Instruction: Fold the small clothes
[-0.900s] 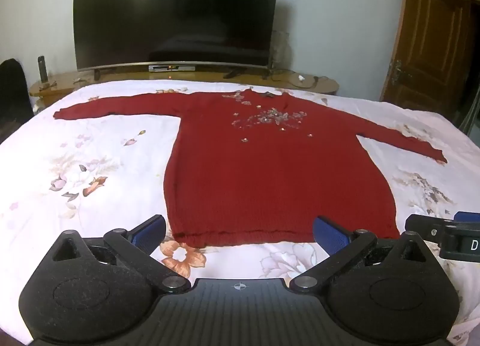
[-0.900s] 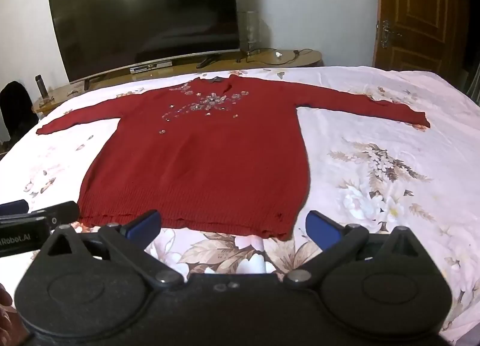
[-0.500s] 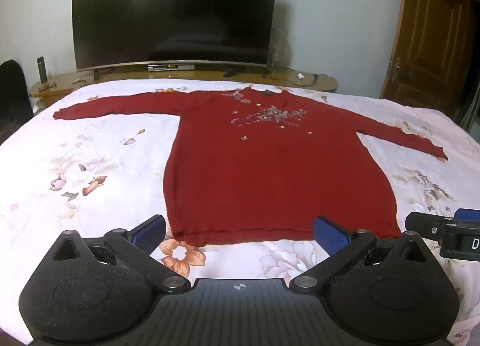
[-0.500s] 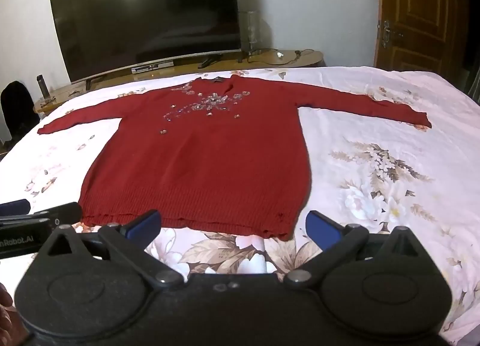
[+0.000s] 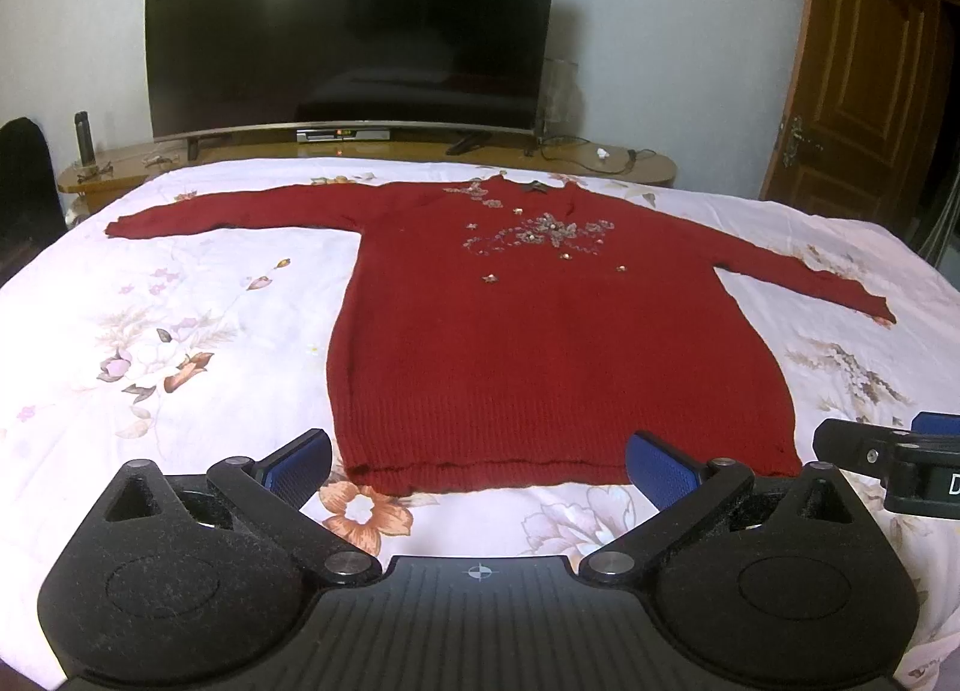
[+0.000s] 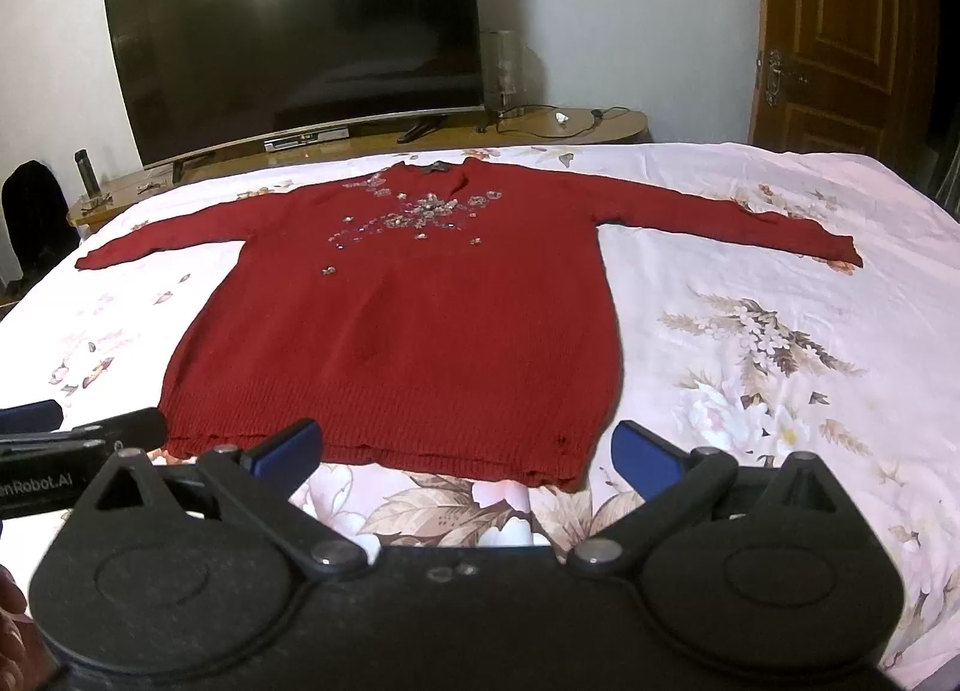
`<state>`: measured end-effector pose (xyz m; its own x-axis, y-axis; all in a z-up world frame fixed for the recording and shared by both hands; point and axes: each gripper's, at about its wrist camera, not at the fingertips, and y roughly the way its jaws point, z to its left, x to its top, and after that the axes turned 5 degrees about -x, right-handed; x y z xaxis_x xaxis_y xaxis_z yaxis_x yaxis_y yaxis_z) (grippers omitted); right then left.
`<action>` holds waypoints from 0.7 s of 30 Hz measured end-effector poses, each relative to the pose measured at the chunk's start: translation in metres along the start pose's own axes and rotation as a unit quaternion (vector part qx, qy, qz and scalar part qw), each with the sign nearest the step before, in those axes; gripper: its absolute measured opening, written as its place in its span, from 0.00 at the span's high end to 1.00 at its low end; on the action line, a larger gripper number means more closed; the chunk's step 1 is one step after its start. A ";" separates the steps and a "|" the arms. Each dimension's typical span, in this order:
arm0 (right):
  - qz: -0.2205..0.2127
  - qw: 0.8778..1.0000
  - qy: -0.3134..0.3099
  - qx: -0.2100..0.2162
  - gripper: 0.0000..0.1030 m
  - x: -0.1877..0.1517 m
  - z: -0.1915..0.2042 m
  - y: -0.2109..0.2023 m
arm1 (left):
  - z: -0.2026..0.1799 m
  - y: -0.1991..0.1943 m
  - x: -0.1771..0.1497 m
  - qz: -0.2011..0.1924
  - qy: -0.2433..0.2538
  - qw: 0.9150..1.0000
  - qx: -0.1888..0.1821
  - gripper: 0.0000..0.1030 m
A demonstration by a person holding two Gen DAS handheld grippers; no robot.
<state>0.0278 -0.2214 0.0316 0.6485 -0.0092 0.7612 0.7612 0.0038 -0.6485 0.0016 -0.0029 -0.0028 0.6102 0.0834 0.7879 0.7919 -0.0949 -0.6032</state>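
Red knit sweater (image 5: pixel 558 349) lies flat and unfolded on the floral bedsheet (image 5: pixel 180 343), sleeves spread, so every fold remains for you, with your left gripper (image 5: pixel 477 466) and right gripper (image 6: pixel 465 451) wide open, empty, near its hem.

Ribbed knit sweater (image 5: pixel 540 343), glossy television (image 5: pixel 348 25)

Both wrist views low at the bed's (image 5: pixel 180 331) near edge, facing the television (image 6: pixel 294 31) (probably side by side), sharing the sweater (image 5: pixel 540 343).
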 end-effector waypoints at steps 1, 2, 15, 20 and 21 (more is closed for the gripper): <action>0.000 1.000 0.000 0.000 0.00 0.000 0.000 0.000 | 0.000 0.000 0.000 0.000 0.000 1.000 0.000 0.00; -0.001 1.000 0.000 0.000 0.00 0.000 0.000 0.000 | 0.000 0.000 0.000 -0.001 0.000 1.000 0.000 0.00; -0.004 1.000 -0.001 0.000 0.00 0.001 0.000 -0.001 | 0.001 0.003 0.003 0.000 0.000 1.000 0.000 0.00; -0.005 1.000 -0.002 0.000 0.00 0.001 0.000 0.000 | 0.001 0.003 0.003 0.000 0.001 1.000 0.001 0.00; -0.005 1.000 -0.002 -0.001 0.00 0.001 0.001 0.000 | 0.001 0.003 0.003 0.000 0.001 1.000 0.001 0.00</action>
<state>0.0280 -0.2209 0.0324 0.6412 -0.0048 0.7674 0.7674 0.0024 -0.6412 0.0057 -0.0021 -0.0023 0.6108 0.0804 0.7877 0.7914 -0.0930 -0.6042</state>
